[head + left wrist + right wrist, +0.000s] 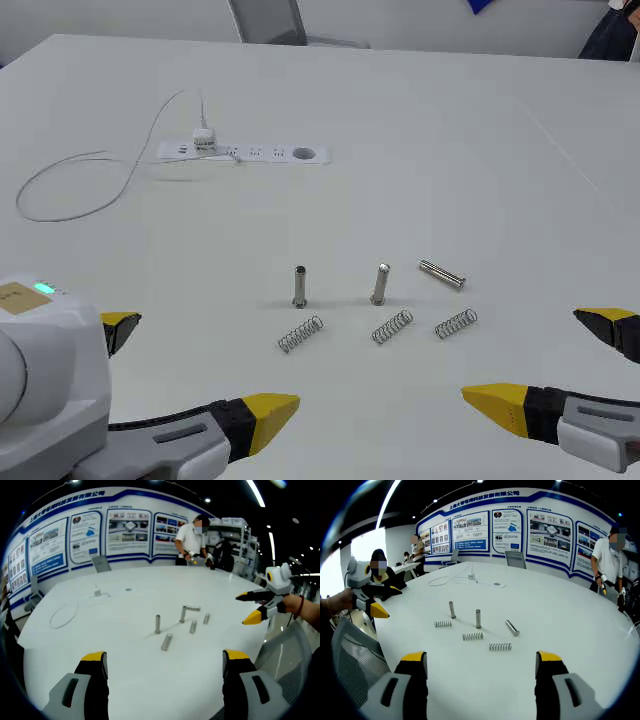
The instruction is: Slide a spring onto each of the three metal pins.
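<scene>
Left gripper (215, 360): jaws wide apart, empty, on the near side of the table and well short of the parts. Right gripper (520, 355): likewise, jaws apart, nothing held. No spring is on a pin yet.

Layout: left pin (299, 286) and middle pin (379, 284) stand upright. The third pin (441, 273) lies on its side to their right. Left spring (300, 334), middle spring (392, 326) and right spring (456, 323) lie in a row just in front of the pins, each loose on the surface.

Risks, as judged: the upright pins rest on narrow bases, so a jaw brushing one would likely topple it. The lying pin could roll if pinched off-centre. A spring squeezed hard may buckle or shoot out of the jaws, and the smooth top would let it skid away.

Surface: white table (450, 150), glossy and broad. A power strip (245, 153) with a looping cable (131, 176) sits well behind the work.

Room: display boards (115, 530) on the wall, and a person (192, 540) standing beyond the table.
</scene>
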